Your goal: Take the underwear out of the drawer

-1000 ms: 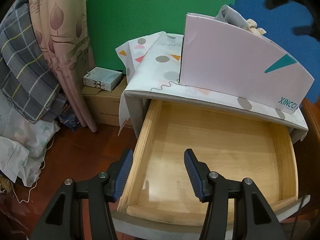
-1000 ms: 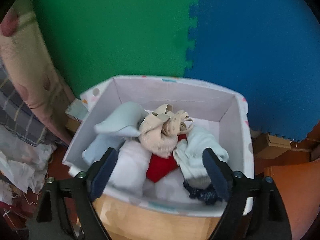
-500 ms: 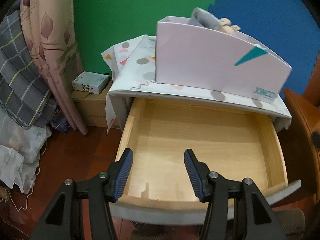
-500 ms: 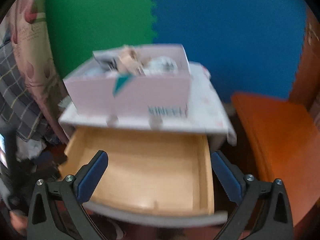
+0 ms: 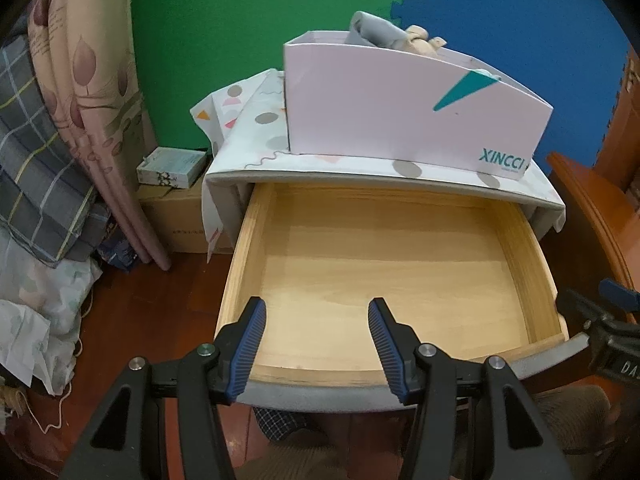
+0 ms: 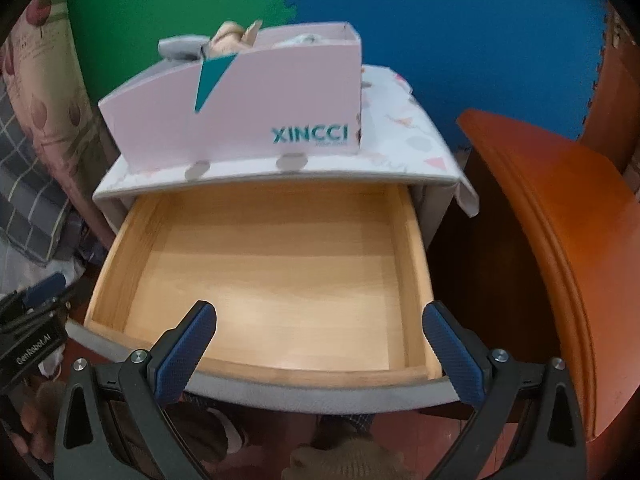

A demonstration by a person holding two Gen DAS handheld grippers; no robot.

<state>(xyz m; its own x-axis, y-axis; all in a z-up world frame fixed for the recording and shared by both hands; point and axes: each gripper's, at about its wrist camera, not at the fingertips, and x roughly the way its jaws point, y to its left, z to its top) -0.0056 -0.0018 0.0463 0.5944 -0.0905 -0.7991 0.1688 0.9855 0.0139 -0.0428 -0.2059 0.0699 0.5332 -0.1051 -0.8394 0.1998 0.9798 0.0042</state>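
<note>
Bare pale-wood drawer (image 5: 384,276) – smooth, curved front; glossy pink box (image 5: 400,108).

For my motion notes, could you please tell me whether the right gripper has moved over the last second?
Yes. The right gripper pulled back and down from above the pink box; it is now over the open drawer's front edge, fingers wide and empty.
</note>
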